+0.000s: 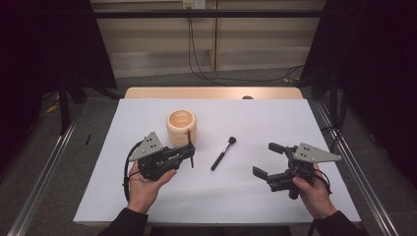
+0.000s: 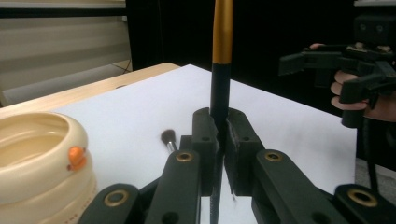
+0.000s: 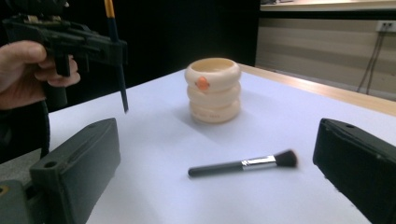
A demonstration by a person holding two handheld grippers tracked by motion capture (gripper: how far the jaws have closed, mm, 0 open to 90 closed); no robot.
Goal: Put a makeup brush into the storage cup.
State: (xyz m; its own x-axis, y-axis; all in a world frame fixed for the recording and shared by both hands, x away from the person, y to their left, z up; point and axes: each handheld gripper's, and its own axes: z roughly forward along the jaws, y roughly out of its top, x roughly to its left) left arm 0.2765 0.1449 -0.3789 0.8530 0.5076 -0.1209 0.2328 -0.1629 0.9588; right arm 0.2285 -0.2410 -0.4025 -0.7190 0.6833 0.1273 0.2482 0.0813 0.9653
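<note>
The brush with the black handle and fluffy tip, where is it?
In the high view the brush lies flat on the white table, near the middle, right of the cream cup and between the two grippers.

holder (image 1: pixel 181 127): showing cream with an orange spot
brush (image 1: pixel 223 153): showing black, silver band
table (image 1: pixel 275 123): showing white
pencil (image 2: pixel 221 60): showing black and gold

Dim, dark surroundings; evenly lit white table (image 1: pixel 275 123); soft shadows, slightly blurred close-ups.

Held brush (image 2: pixel 221 56), head beyond top edge
</note>
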